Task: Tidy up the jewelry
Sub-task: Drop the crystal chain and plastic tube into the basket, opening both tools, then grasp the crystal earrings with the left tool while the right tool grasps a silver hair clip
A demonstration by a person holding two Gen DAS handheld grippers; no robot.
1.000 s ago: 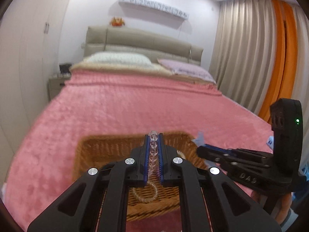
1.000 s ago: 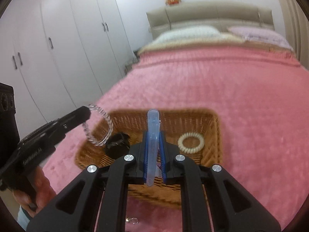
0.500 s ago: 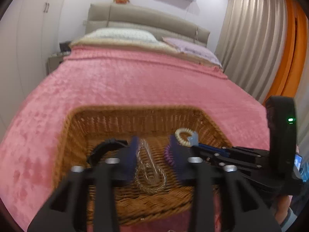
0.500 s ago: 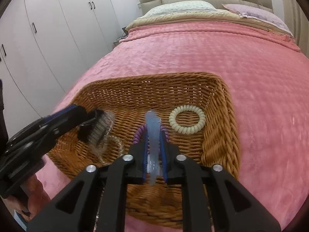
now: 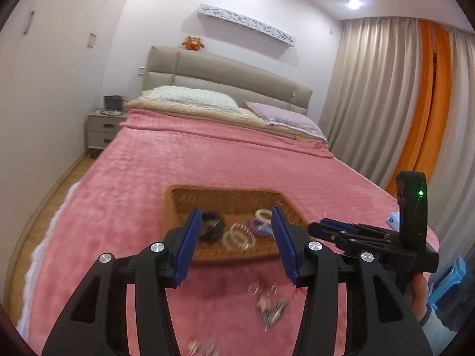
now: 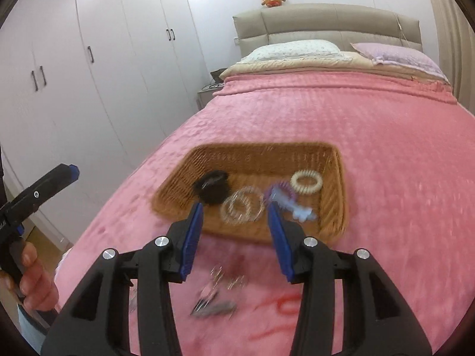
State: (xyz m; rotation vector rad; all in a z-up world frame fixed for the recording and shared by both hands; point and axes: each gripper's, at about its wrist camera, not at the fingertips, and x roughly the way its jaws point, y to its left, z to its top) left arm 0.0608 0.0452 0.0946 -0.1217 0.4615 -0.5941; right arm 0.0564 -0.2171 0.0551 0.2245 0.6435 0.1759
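A wicker basket [image 6: 335, 207] lies on the pink bedspread; it also shows in the left wrist view [image 5: 178, 198]. In it lie a clear bead bracelet [image 6: 242, 206], a black scrunchie [image 6: 212, 190], a purple coil tie [image 6: 280, 191], a cream coil tie [image 6: 306, 181] and a light blue clip [image 6: 301, 212]. My left gripper [image 5: 236, 222] is open and empty, above the basket's near edge. My right gripper [image 6: 234, 216] is open and empty, just in front of the basket. Blurred silver jewelry [image 6: 218, 293] and a red string [image 6: 282, 305] lie on the bedspread between the right fingers.
The bed carries pillows [image 6: 294, 50] at the headboard. White wardrobes [image 6: 89, 74] stand on the left, a nightstand [image 5: 104, 130] beside the bed, and curtains [image 5: 386, 103] on the right. A blue stool [image 5: 448, 281] stands at the right.
Both grippers opened and pulled back from the basket. The bead bracelet left the left gripper and the blue clip left the right gripper; both now lie in the basket.
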